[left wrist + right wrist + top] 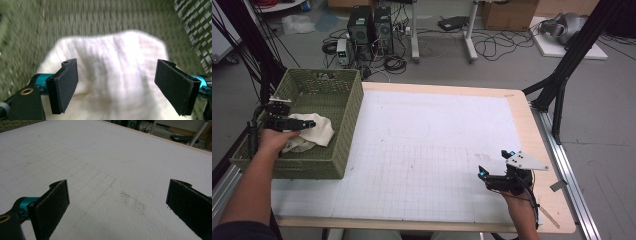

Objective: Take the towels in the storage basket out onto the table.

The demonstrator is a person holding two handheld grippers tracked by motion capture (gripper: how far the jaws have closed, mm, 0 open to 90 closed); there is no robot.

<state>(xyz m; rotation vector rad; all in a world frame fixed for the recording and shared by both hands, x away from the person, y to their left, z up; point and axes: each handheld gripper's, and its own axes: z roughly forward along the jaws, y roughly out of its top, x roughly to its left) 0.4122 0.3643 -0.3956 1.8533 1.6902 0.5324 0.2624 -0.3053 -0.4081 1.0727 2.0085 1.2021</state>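
My left gripper (116, 85), jaws wide apart, hovers over the crumpled white cloth (110, 72) inside the green woven basket (349, 130); my right gripper (492, 177) rests spread at four o'clock.

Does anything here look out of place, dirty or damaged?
Only small things. The white cloth lies crumpled in the green basket, below the open left gripper. Dark specks soil the white table cover ahead of the open right gripper. Nothing looks damaged.
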